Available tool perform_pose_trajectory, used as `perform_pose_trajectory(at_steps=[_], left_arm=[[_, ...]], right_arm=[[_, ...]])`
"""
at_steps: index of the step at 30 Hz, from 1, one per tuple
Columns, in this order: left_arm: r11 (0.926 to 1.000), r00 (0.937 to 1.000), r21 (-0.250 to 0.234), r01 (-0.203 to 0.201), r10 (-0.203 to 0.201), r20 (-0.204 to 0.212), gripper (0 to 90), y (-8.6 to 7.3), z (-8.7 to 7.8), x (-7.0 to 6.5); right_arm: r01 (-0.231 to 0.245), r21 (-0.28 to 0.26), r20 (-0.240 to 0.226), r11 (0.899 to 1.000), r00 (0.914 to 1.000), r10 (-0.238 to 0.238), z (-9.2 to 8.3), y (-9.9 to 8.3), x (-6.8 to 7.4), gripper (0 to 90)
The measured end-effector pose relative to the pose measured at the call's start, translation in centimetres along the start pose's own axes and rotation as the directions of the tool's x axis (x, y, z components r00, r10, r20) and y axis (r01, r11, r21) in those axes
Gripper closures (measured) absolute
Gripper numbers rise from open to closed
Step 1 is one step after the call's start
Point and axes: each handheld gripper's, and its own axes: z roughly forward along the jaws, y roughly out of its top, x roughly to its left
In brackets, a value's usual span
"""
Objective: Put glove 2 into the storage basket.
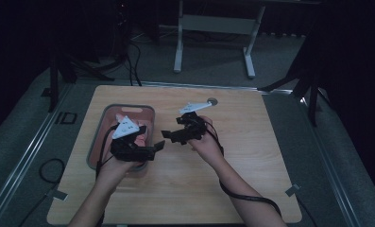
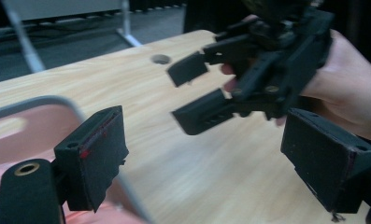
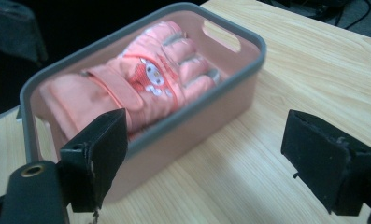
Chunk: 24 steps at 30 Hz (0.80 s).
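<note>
Roughly, from largest to smallest:
Table [image 1: 251,142]: bare wood around the basket.
Basket [image 3: 230,93]: pink, grey-rimmed, on the table's left part; light, likely to skid if bumped.
Glove [image 3: 146,84]: pink, lying inside the basket.
Left gripper [image 1: 157,147]: jaws wide, empty, above the basket's near end.
Right gripper [image 1: 168,135]: jaws apart, empty; tips near the left gripper's, could collide.

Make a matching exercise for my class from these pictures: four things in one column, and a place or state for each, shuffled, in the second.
Things:
1. glove
2. bin
3. left gripper
4. right gripper

Places or states:
A. open, held above the bare wood at the middle of the table
B. pink with a grey rim, standing on the left part of the table
C. lying inside the bin
D. open, held over the bin's near right corner

Pairs: 1-C, 2-B, 3-D, 4-A
</note>
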Motion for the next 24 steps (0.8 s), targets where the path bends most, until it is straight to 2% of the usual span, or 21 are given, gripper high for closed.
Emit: perform_pose_trajectory(at_steps=[3, 4, 6, 10, 12, 15, 16, 17, 20, 24], left_arm=[[0.9996, 0.9992, -0.001, -0.027, 0.027, 0.03, 14.4, -0.2, 0.7, -1.4], [0.9996, 0.9992, -0.001, -0.027, 0.027, 0.03, 14.4, -0.2, 0.7, -1.4], [0.998, 0.9956, 0.006, -0.063, 0.062, 0.07, 14.3, -0.5, 1.3, -2.9], [0.9943, 0.9889, 0.02, -0.105, 0.102, 0.108, 14.3, -1.1, 2.4, -4.7], [0.9933, 0.986, 0.028, -0.112, 0.107, 0.128, 14.4, -1.5, 2.9, -5.3], [0.9945, 0.9826, 0.029, -0.101, 0.095, 0.16, 14.4, -2.3, 3.8, -5.9], [0.9945, 0.9826, 0.029, -0.101, 0.095, 0.16, 14.4, -2.3, 3.8, -5.9], [0.9936, 0.9786, 0.035, -0.107, 0.099, 0.18, 14.4, -2.8, 4.5, -6.4], [0.9904, 0.9734, 0.049, -0.129, 0.117, 0.197, 14.4, -3.8, 5.4, -7.0], [0.9907, 0.9708, 0.057, -0.124, 0.109, 0.213, 14.4, -5.0, 6.3, -7.3]], right_arm=[[-0.002, 0.0, 0.001, 1.0, 1.0, 0.002, -0.9, -0.9, -0.4, 14.4], [-0.002, 0.0, 0.001, 1.0, 1.0, 0.002, -0.9, -0.9, -0.4, 14.4], [0.004, 0.004, 0.009, 1.0, 1.0, -0.004, -1.4, -1.7, -0.7, 14.4], [0.006, 0.02, 0.013, 1.0, 0.9999, -0.006, -2.1, -3.5, -1.1, 14.4], [0.014, 0.028, 0.021, 1.0, 0.9997, -0.014, -2.3, -4.2, -1.2, 14.4], [0.021, 0.047, 0.024, 0.999, 0.9995, -0.022, -2.5, -5.3, -1.4, 14.3], [0.021, 0.047, 0.024, 0.999, 0.9995, -0.022, -2.5, -5.3, -1.4, 14.3], [0.024, 0.05, 0.024, 0.998, 0.9994, -0.025, -2.8, -6.0, -1.5, 14.0], [0.029, 0.056, 0.031, 0.998, 0.999, -0.031, -2.9, -7.1, -1.6, 14.0], [0.032, 0.078, 0.03, 0.996, 0.999, -0.035, -2.8, -8.8, -1.9, 14.0]])
